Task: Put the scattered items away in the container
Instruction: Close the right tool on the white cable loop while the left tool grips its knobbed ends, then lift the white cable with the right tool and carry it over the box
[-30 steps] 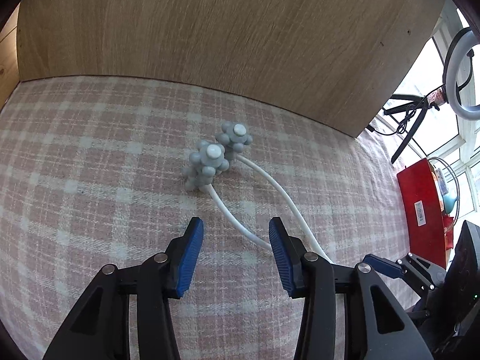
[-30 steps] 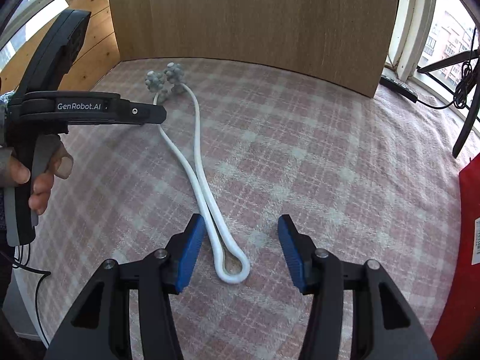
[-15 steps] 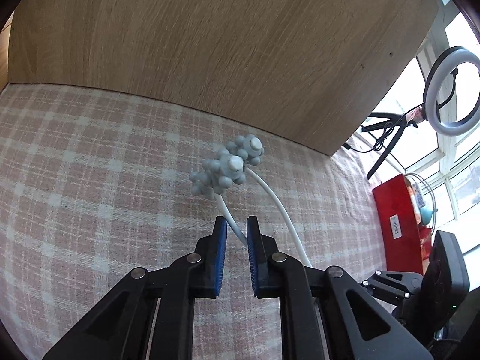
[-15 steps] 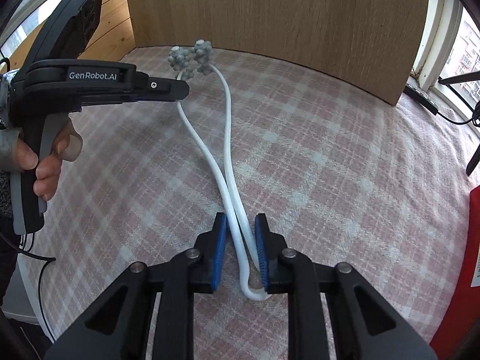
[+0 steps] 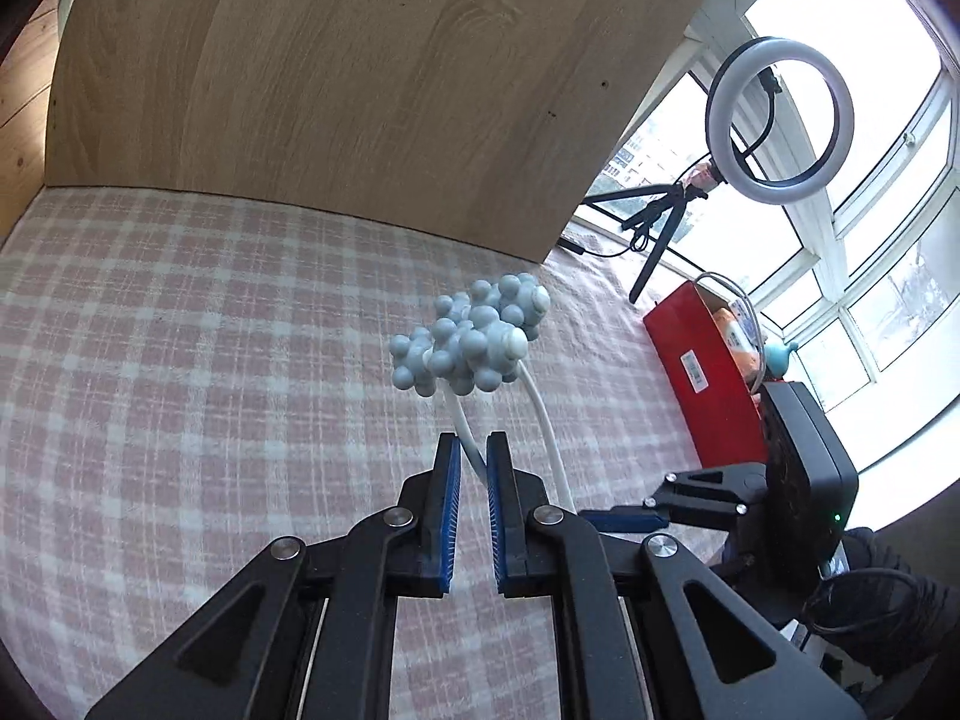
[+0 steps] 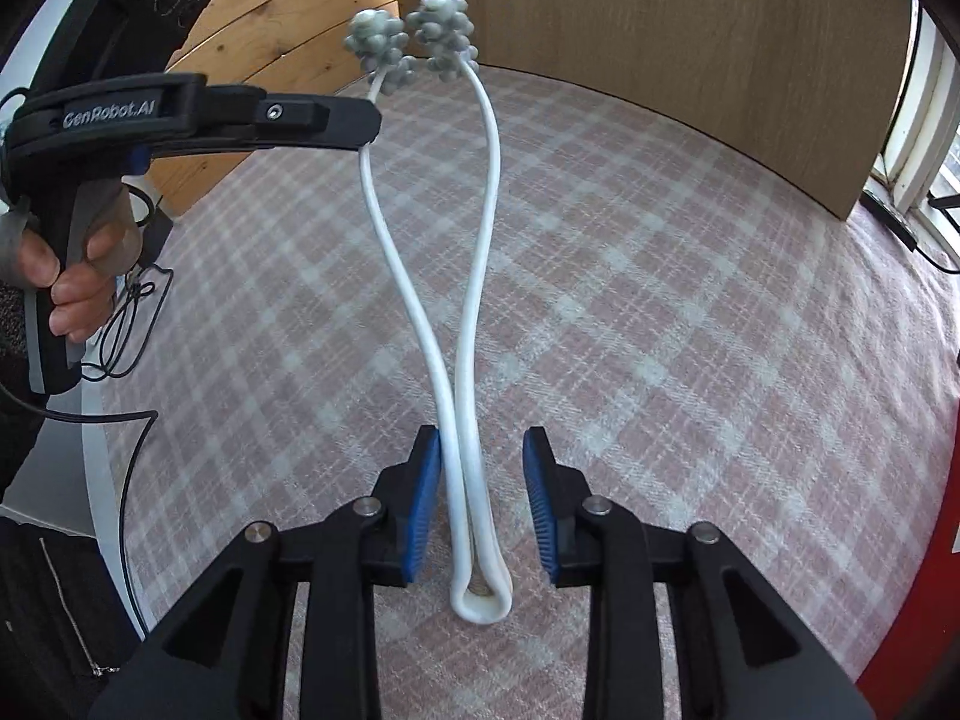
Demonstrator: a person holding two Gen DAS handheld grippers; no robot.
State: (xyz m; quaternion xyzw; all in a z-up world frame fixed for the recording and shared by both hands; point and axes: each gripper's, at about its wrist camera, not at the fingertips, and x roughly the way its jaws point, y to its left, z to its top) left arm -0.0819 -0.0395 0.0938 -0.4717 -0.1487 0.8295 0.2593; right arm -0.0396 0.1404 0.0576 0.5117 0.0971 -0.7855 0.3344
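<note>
A white U-shaped massager (image 6: 489, 180) with two grey knobbly heads (image 5: 474, 336) hangs between both grippers over the pink checked cloth (image 5: 180, 360). My left gripper (image 5: 474, 450) is shut on one white arm just below the heads and holds that end up off the cloth; in the right wrist view it (image 6: 360, 123) reaches in from the left. My right gripper (image 6: 483, 450) has its jaws opening around the looped end (image 6: 480, 600). The arms lie against its left pad, and the right pad stands apart. A red container (image 5: 696, 372) sits at the right.
A wooden board (image 5: 360, 90) stands upright along the cloth's far edge. A ring light on a tripod (image 5: 774, 120) stands by the windows behind the red container, which holds several items. Black cables (image 6: 120, 324) hang off the left side beside the person's hand (image 6: 72, 276).
Both grippers closed onto the massager lying on the cloth. The left one then lifted the head end up and toward the right. The right jaws have parted again.
</note>
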